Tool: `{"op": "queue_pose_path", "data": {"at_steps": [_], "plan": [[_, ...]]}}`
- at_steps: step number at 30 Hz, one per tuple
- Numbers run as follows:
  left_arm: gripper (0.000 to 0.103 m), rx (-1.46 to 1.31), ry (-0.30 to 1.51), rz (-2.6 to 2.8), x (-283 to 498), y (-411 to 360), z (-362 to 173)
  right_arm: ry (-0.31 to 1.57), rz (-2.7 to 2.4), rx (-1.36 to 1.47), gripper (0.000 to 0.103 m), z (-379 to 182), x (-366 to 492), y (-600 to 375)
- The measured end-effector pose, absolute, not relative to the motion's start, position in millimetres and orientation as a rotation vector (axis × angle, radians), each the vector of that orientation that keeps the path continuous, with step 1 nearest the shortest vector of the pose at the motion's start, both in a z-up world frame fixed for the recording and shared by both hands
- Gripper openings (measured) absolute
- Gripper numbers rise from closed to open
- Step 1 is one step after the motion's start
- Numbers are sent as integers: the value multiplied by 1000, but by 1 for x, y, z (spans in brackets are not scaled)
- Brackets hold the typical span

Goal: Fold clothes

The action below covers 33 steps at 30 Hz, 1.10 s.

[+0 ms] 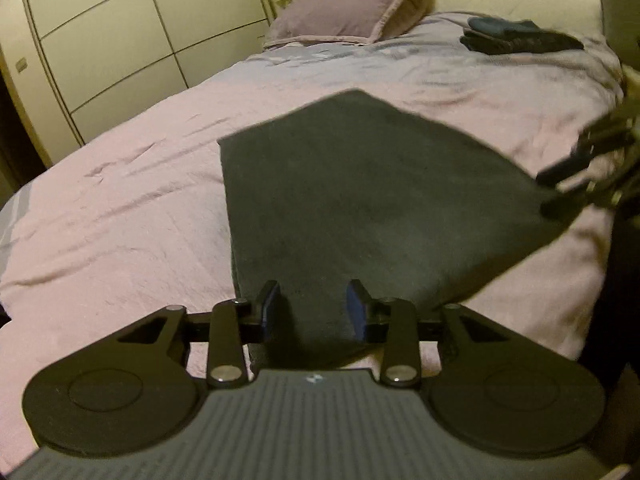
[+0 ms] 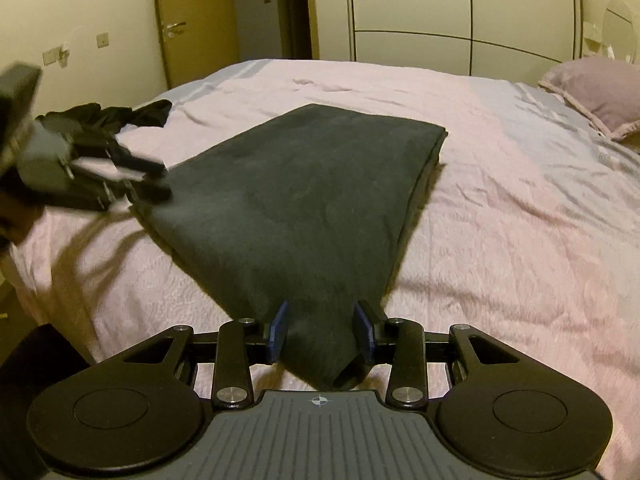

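Note:
A dark grey folded garment (image 1: 372, 184) lies flat on the pink bedspread (image 1: 120, 216); it also shows in the right wrist view (image 2: 304, 200). My left gripper (image 1: 314, 308) is open, its blue pads either side of the garment's near corner. My right gripper (image 2: 322, 332) is open too, with the garment's other near corner lying between its pads. Each gripper shows blurred in the other's view, the right one at the garment's right corner (image 1: 576, 184), the left one at its left corner (image 2: 132, 184).
A stack of folded dark clothes (image 1: 520, 36) sits near the headboard, beside a mauve pillow (image 1: 344, 12). A loose dark garment (image 2: 116, 116) lies at the bed's foot edge. Wardrobe doors (image 1: 112, 28) and a room door (image 2: 192, 20) stand beyond the bed.

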State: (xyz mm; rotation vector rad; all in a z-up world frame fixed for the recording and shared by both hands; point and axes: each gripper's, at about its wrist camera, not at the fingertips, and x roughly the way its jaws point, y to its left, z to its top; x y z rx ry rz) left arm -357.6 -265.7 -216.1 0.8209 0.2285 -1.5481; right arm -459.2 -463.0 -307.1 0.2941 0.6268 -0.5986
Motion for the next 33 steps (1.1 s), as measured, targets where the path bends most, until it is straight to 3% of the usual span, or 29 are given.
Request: {"op": "queue_pose_path", "data": {"at_steps": [7,11,15,17,22,23,24,26,27,28,29,31,32,33], "plan": [[39,993,-84,-1572,-371,-227,-218,658,-641,181,39,-291,-462,-436],[59,1086,-267,-1572,-379,-205,-219,680,-625,-45,40,-294,-452,-401],[59,1239,-453,-1558,-396,-201,-235,751,-564,-296,41,-308,-424,-382],[60,1330,-515,-1521,-401,-210,-253,805,-529,-413,53,-320,-407,-378],[59,1416,-575,-1434,-395,-240,-275,876,-495,-560,57,-339,-377,-388],[54,1421,-567,-1438,-392,-243,-277,879,-495,-580,57,-340,-373,-390],[43,1433,-552,-1447,-391,-247,-278,889,-486,-598,57,-343,-369,-393],[34,1463,-533,-1457,-392,-250,-279,905,-463,-612,57,-343,-365,-399],[29,1468,-527,-1459,-394,-250,-277,908,-449,-606,54,-341,-365,-402],[28,1464,-519,-1461,-396,-249,-273,899,-435,-601,40,-335,-372,-406],[26,1455,-506,-1463,-399,-249,-267,889,-420,-595,33,-328,-379,-409],[24,1425,-470,-1464,-406,-251,-252,871,-393,-615,29,-313,-396,-411],[24,1404,-458,-1486,-411,-249,-244,869,-392,-649,18,-307,-406,-410],[24,1368,-444,-1537,-419,-243,-233,870,-429,-676,18,-298,-419,-415]]}}
